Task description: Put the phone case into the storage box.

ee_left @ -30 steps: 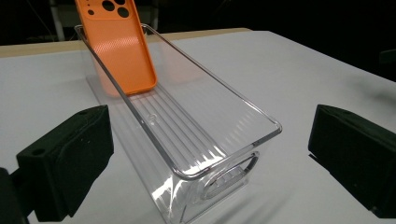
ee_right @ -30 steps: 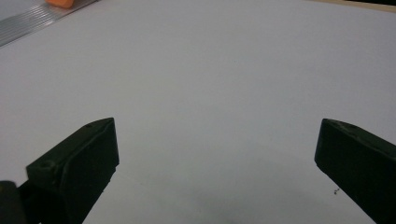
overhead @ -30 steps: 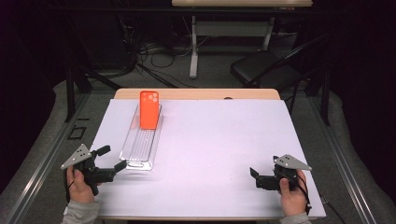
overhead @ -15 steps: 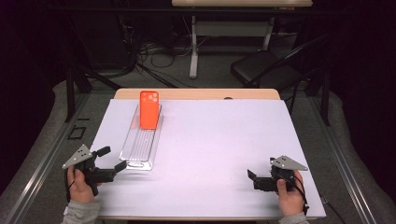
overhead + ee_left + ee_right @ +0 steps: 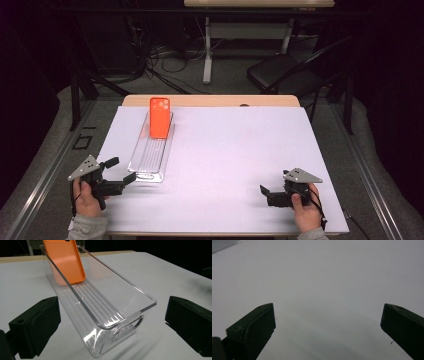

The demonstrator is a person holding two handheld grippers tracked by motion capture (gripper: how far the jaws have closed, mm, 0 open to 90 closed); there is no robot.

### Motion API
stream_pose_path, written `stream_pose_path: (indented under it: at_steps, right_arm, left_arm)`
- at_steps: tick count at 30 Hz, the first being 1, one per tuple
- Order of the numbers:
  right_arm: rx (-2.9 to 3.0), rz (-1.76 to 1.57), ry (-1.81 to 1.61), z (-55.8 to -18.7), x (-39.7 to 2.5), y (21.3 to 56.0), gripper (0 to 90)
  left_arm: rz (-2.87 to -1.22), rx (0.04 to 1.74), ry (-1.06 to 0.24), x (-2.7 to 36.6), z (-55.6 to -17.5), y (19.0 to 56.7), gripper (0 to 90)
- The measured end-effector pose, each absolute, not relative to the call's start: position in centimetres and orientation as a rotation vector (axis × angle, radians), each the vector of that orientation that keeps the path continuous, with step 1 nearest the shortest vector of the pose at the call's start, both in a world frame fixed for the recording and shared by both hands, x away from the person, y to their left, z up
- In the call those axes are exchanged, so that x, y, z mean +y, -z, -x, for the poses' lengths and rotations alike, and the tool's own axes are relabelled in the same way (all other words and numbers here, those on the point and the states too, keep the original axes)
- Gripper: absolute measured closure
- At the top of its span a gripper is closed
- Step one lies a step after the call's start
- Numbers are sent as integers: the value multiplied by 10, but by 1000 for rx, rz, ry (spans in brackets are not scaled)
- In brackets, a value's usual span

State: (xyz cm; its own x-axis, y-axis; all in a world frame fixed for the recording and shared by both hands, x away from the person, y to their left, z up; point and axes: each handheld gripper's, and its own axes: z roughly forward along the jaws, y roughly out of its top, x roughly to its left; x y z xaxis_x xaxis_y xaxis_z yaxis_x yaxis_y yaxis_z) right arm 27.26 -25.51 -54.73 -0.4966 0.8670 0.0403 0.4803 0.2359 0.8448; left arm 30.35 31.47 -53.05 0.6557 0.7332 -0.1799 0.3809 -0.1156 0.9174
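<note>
While my left claw (image 5: 120, 172) is wide open before the clear plastic tray (image 5: 105, 302), I should close squarely on its near wall; my right claw (image 5: 266, 194) waits open.

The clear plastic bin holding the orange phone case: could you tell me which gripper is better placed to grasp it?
Left. The left gripper sits open beside the clear plastic bin's near end; the right gripper faces bare table.

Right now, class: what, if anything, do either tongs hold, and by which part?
Nothing. The left tongs stand open around the clear tray's near end without touching it; the right tongs are open over bare table.
</note>
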Motion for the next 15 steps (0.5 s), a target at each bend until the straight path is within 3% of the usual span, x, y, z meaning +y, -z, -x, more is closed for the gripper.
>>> stream_pose_path:
  at_steps: [15]
  right_arm:
    - [2101,-1215,-1164,-272,-248,549,0]
  left_arm:
    - [-1737,895,-401,313,-302,528,6]
